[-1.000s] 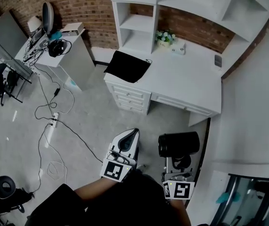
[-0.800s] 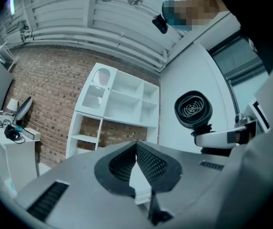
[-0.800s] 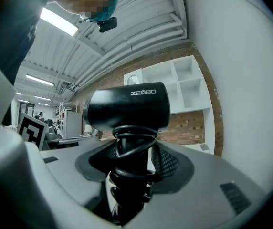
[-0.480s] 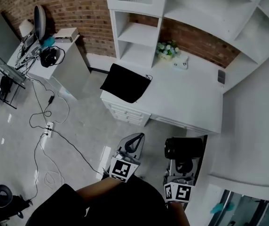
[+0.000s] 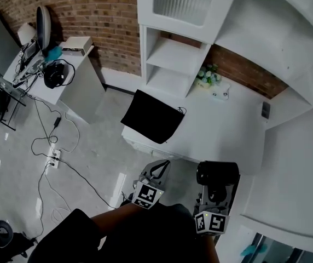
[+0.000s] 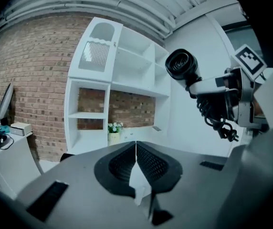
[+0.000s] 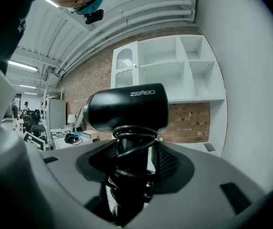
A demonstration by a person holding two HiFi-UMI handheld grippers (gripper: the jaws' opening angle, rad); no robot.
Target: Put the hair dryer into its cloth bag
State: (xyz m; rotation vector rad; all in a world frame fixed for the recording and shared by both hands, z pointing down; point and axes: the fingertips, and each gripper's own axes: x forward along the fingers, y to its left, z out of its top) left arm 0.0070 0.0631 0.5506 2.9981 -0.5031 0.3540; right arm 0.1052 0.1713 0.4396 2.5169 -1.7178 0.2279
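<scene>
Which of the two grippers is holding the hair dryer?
The right gripper, whose jaws clamp the cord-wrapped handle of the black hair dryer. The left gripper is shut, with nothing between its jaws.

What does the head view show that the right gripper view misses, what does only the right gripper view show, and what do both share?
Only the head view: the black cloth bag on the white desk, and the left gripper. Only the right gripper view: the right gripper clamped on the cord-wrapped handle of the hair dryer, and the lettering on its barrel. Both: the hair dryer, brick wall and white shelves.
</scene>
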